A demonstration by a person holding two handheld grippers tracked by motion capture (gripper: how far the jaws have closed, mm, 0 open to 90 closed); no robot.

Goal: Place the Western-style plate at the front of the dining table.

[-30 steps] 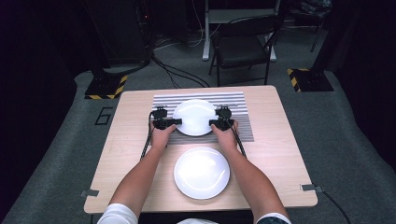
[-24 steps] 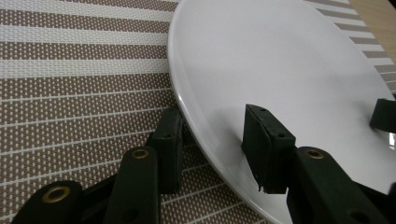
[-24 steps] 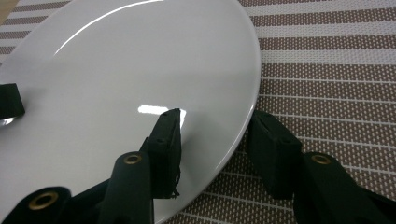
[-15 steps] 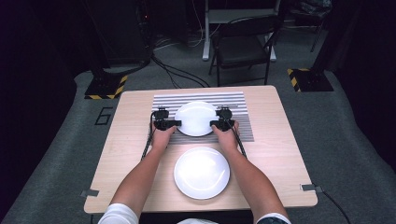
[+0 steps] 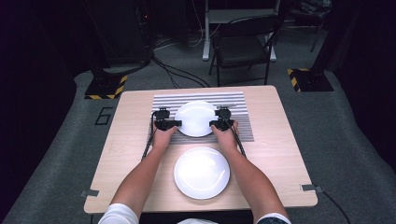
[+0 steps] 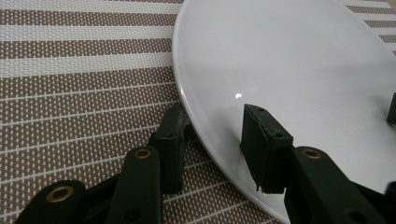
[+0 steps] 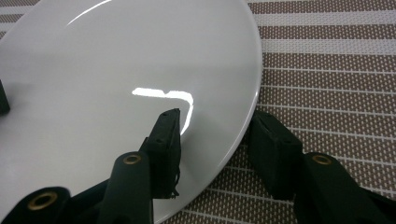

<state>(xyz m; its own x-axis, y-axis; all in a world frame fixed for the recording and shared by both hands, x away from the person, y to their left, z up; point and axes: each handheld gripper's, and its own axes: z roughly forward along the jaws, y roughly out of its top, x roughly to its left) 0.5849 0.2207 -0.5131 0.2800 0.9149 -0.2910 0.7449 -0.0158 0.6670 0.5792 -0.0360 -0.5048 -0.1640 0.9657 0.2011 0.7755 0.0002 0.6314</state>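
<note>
L gripper (image 5: 173, 123) & R gripper (image 5: 215, 124) clamp far plate (image 5: 196, 116) – near plate (image 5: 201, 171) bare

Far plate (image 6: 289, 70) cut by left gripper view's edges; rim underside hidden beneath fingers (image 6: 170, 144).

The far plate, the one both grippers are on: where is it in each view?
High view: far plate sits centre, on the striped mat, between the left gripper and right gripper.
Left gripper view: plate covers the upper right, rim between the jaws.
Right gripper view: plate covers the upper left, rim between the jaws.
Shared landmark: the striped mat.
</note>
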